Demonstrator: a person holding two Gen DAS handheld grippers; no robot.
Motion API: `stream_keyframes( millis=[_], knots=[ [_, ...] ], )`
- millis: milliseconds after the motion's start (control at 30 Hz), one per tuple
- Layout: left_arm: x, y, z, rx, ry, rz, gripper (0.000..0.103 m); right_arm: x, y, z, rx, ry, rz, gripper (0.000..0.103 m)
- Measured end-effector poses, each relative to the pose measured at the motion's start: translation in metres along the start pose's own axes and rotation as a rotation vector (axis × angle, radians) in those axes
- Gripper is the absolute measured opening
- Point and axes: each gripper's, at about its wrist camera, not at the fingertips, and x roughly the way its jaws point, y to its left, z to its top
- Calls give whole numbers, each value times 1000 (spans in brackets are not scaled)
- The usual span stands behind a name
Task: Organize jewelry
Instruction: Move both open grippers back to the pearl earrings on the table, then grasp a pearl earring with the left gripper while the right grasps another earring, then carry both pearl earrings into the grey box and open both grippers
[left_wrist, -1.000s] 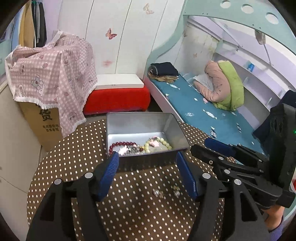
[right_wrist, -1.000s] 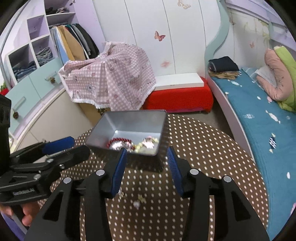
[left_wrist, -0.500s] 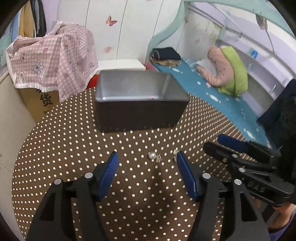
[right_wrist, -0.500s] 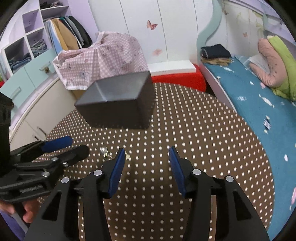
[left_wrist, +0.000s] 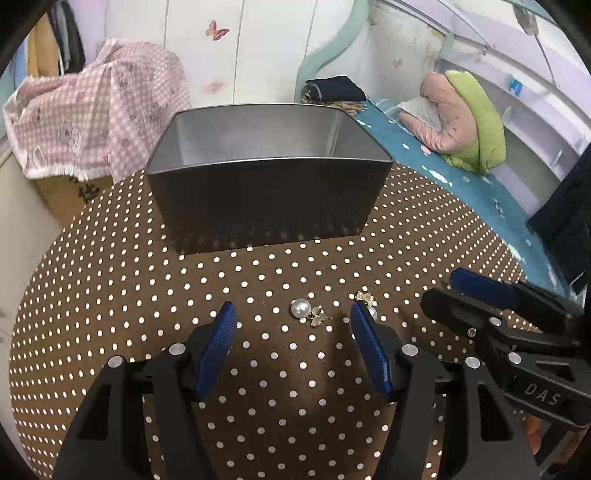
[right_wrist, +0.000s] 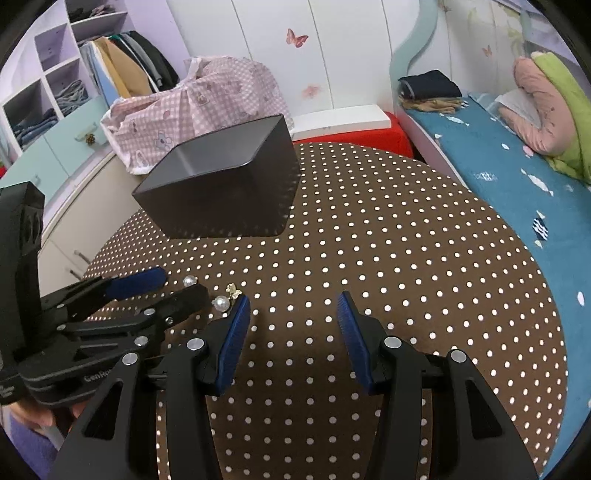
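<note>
A grey metal box (left_wrist: 266, 199) stands open on the brown dotted table (left_wrist: 110, 295); its contents are hidden from here. A pearl earring with a gold butterfly (left_wrist: 306, 310) lies on the cloth between the tips of my open, empty left gripper (left_wrist: 291, 325). A second pearl earring (left_wrist: 366, 300) lies by its right fingertip. In the right wrist view the box (right_wrist: 221, 195) sits at the far left, the two earrings (right_wrist: 223, 301) lie left of my open, empty right gripper (right_wrist: 293, 310), and the left gripper (right_wrist: 147, 291) is beside them.
A pink checked cloth (left_wrist: 92, 114) covers a carton behind the table. A red bench (right_wrist: 351, 129) and a blue bed (right_wrist: 517, 166) lie beyond the table's far and right edges. Cupboards (right_wrist: 55, 147) stand to the left.
Both grippers have dropped lower toward the table and come nearer the earrings. The box now looms higher, so its jewelry is out of sight. Both grippers stayed open.
</note>
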Motion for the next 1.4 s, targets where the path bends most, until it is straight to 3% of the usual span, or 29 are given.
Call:
stream_keyframes(
  millis=[167, 333, 567, 600, 667, 900, 1000, 1067, 1400],
  knots=[
    [2, -10, -3, 72, -9, 73, 41, 4, 2, 1, -6, 8, 8, 49],
    [1, -10, -2, 71, -15, 71, 9, 8, 10, -1, -20, 19, 17, 49],
    [-4, 13, -3, -3, -7, -16, 7, 14, 26, -1, -63, 32, 18, 49],
    [-5, 15, -4, -9, -8, -20, 1, 15, 29, -1, -70, 35, 19, 49],
    [-8, 24, -6, -30, -6, -37, 1, 19, 38, 1, -84, 38, 21, 49],
    [-16, 38, -12, -54, -12, -55, 1, 29, 62, 2, -168, 37, -49, 47],
    [-21, 38, -11, -52, -20, -63, 1, 32, 67, 3, -191, 38, -68, 30],
    [-24, 37, -11, -49, -26, -63, 1, 34, 70, 3, -197, 40, -78, 14],
    [-44, 34, 0, -37, -72, -80, 1, 17, 69, 10, -200, 7, -59, 11]
  ],
)
